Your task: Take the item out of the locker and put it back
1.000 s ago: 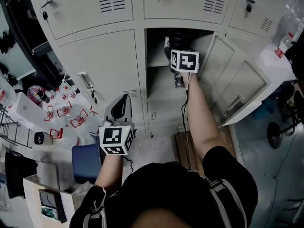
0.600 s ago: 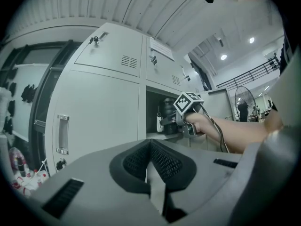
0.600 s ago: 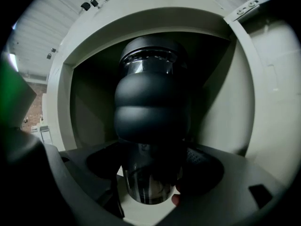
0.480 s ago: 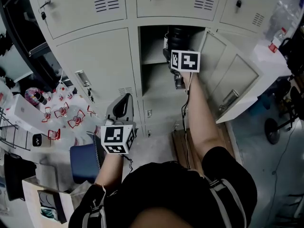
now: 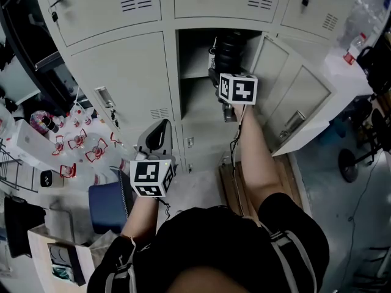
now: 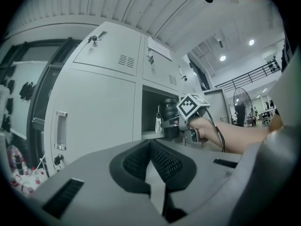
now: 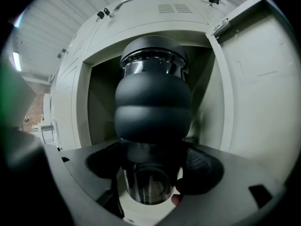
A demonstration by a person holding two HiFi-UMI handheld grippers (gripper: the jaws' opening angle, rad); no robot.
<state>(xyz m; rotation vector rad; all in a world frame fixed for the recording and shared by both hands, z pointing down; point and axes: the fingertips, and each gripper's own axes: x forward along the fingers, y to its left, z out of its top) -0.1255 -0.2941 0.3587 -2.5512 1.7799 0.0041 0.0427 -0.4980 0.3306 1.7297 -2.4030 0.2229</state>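
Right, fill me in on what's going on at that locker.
A person works with a two-jaw tool in each hand. The right tool is shut on a dark bottle at the mouth of the open locker, its door swung out to the right. Whether the bottle rests on the shelf can't be told. The left tool hangs lower, away from the locker, jaws together and empty.

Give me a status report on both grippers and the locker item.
Right gripper shut on the dark bottle, at the open locker's mouth. Left gripper shut, empty, low. Locker door swung wide, nothing blocking.
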